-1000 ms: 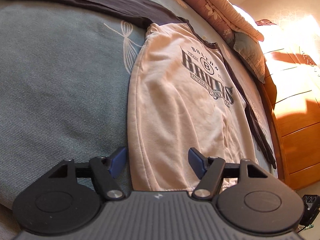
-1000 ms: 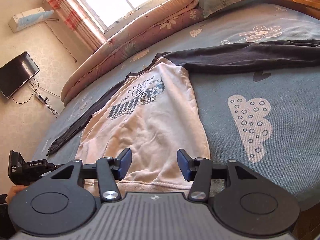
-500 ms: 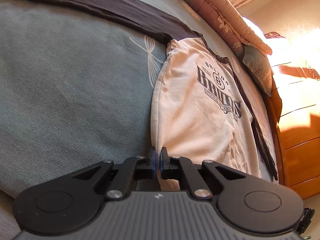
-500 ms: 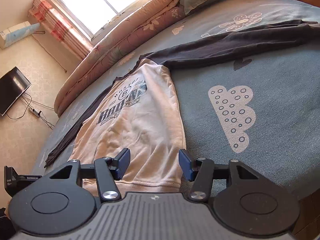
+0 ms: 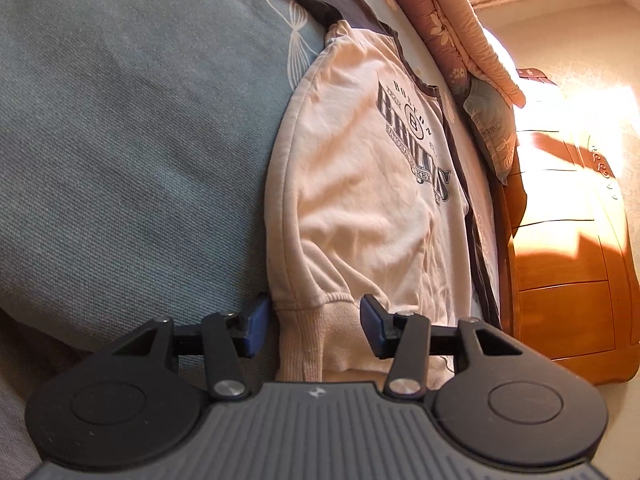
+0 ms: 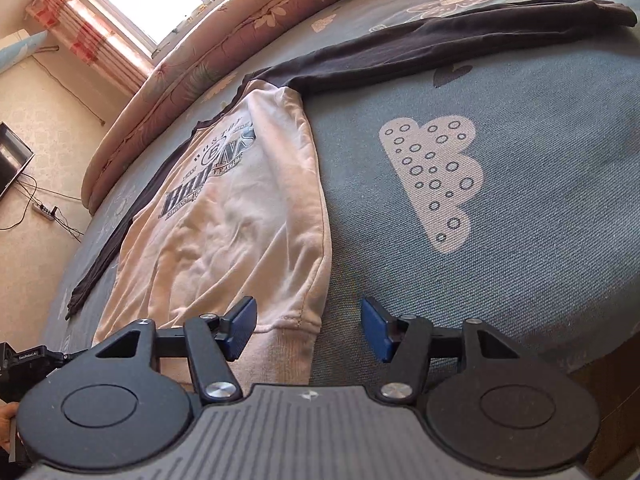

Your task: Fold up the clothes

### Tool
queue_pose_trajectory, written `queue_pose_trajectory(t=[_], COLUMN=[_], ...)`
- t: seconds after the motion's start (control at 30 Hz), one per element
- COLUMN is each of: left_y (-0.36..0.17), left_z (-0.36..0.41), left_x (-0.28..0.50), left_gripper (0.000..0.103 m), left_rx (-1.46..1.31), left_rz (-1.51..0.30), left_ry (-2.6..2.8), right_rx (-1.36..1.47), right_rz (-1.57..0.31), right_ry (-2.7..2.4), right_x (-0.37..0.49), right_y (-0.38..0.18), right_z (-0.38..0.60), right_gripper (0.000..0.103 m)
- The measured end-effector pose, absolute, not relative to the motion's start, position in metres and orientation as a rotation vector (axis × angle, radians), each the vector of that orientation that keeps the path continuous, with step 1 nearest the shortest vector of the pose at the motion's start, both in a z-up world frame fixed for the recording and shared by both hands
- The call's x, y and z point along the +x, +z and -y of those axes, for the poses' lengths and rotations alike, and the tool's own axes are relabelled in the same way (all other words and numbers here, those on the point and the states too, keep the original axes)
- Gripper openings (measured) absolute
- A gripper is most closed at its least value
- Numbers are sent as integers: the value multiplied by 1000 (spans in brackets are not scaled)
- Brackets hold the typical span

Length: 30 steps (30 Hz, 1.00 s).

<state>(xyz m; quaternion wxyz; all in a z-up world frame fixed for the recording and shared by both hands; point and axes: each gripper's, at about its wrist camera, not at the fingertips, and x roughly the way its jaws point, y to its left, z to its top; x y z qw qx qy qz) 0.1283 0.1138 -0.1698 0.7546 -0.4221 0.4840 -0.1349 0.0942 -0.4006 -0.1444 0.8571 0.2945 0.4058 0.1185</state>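
Item: cream sweatshirt with dark sleeves, lying flat and face up on the blue-grey bedspread, collar toward the top of both frames, ribbed hem at the bottom edge nearest me. Long axis runs from my fingers straight up the frame toward the pillows; one dark sleeve stretches off to the upper right in the right wrist view. Left gripper: jaws have just been opening, now spread, one hem corner lying between the blue pads, not pinched. Right gripper: jaws have just been opening, spread wide; the other hem corner sits beside the left-hand pad, with bare bedspread before the right-hand pad. My reading: each hand is matched to its own corner, the left better centred, the right needing a shift toward frame left before closing.
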Motion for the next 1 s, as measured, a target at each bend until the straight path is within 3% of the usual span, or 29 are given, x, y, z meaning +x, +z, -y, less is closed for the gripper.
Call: queue_pose_trajectory(t=[0.1,0.13,0.2,0.23,0.37,0.63,0.83,1.0], left_y=[-176,-177,-180,-178,-157,-127,-137,-98], left_z=[-108,-106,-104,-104,-110,-115,-121,-125], left_x=[129,129,129,129,125,124,117,131], left_gripper=[44,33,11,11,9,9,11,31], left_rx=[-955,-952,-929,-921,-895,-780,-644,-519], left_rz=[-1051,-1047,-1068,-1064,-1009,-1017,-1125,-1033], left_ry=[-338,-340,-319,-317,-343,-373,-271,-285], right_rx=[650,653,659,664,639,456,321,378], right_rz=[-852,-863,-885,-896,-885,-858,-1016,-949], right_ry=[290,306,337,352,384,390,272,291], right_x=[92,93,94,94,93,91,89,97], right_y=[-146,-148,-152,-154,-144,-96,-125,-111], right_z=[395,392,387,385,381,379,375,393], right_gripper=[65,57,32,21,16,14,23,32])
